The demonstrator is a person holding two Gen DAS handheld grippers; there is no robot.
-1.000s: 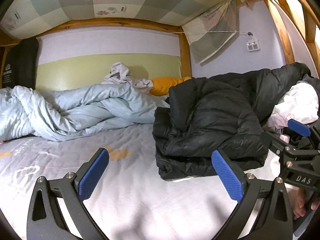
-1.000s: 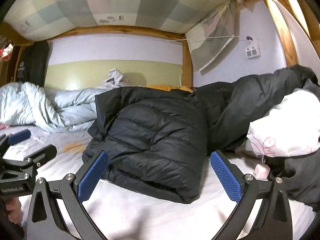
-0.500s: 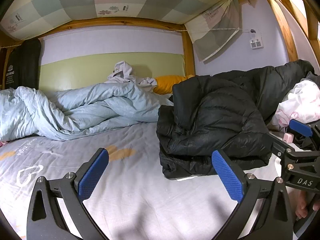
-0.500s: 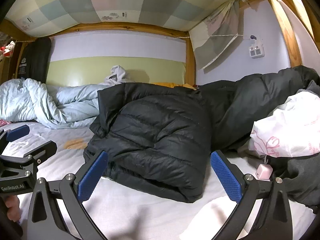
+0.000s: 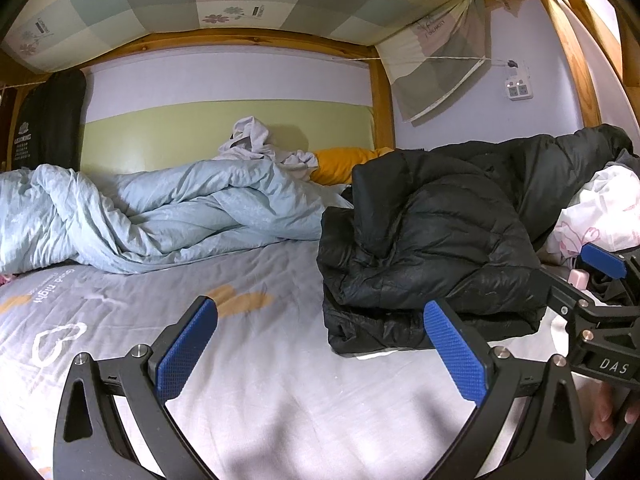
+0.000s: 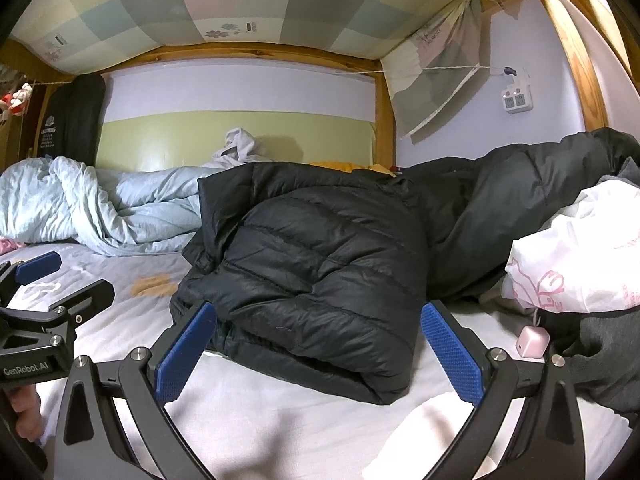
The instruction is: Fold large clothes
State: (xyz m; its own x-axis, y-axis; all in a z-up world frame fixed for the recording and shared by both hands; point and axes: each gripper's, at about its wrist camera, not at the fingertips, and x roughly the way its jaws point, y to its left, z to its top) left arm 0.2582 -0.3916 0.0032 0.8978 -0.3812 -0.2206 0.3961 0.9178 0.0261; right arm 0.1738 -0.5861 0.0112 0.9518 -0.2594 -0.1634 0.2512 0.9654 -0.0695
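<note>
Jacket (image 6: 320,276) now lies folded in a black bundle on the bed (image 5: 280,380) beside the blue quilt (image 5: 160,216), and I have drawn both grippers, left (image 5: 320,360) and right (image 6: 316,356), back with fingers spread and empty, so this fold looks finished.

Folded black puffer jacket (image 6: 320,272) on bedsheet (image 6: 304,420)

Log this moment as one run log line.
phase: fold check | black puffer jacket: folded on bed sheet | left gripper: open, empty | right gripper: open, empty
</note>
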